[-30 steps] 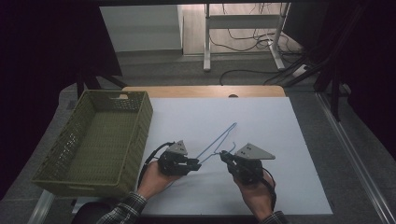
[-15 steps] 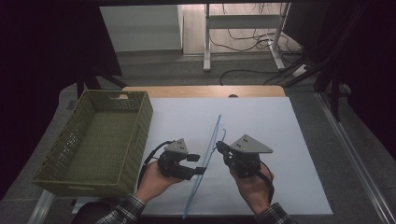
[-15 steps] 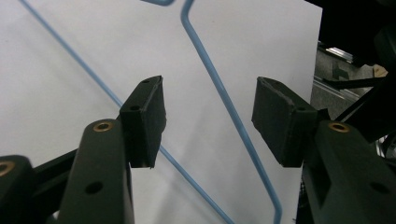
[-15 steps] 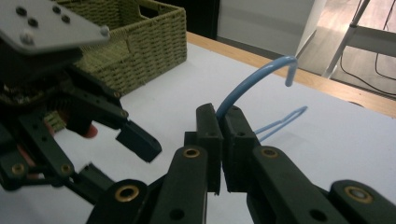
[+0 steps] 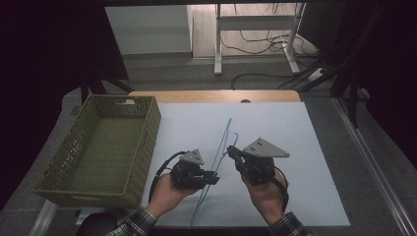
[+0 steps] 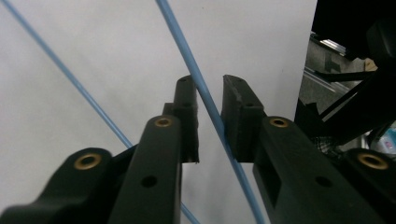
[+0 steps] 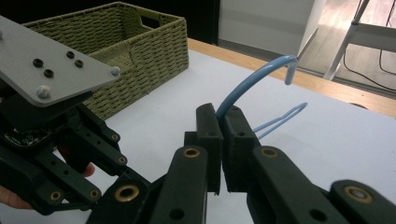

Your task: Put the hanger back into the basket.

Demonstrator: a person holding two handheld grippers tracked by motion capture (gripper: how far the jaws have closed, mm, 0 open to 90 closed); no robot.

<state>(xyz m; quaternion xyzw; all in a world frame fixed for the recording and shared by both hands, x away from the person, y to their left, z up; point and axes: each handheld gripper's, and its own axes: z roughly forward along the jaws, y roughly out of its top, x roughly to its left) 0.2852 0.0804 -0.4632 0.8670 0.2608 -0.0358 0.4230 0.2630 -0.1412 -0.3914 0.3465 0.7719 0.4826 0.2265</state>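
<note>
The blue wire hanger (image 5: 216, 162) hangs mid-frame above the white counter (image 5: 305, 147). The right gripper (image 7: 218, 122) pinches its hook end tight; the left gripper (image 6: 209, 100) has just been closing, its fingers (image 6: 187, 107) not yet pinching the wire between them. The hanger could swing or slip free, I judge

The blue wire hanger (image 6: 205, 100) runs off the left gripper view's top and bottom edges, its shape cut off.

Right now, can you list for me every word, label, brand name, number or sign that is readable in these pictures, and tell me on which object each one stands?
There is no readable text.
The woven basket, the blue wire hanger, the white table cover and the grey plates on the left gripper and right gripper show no lettering.
</note>
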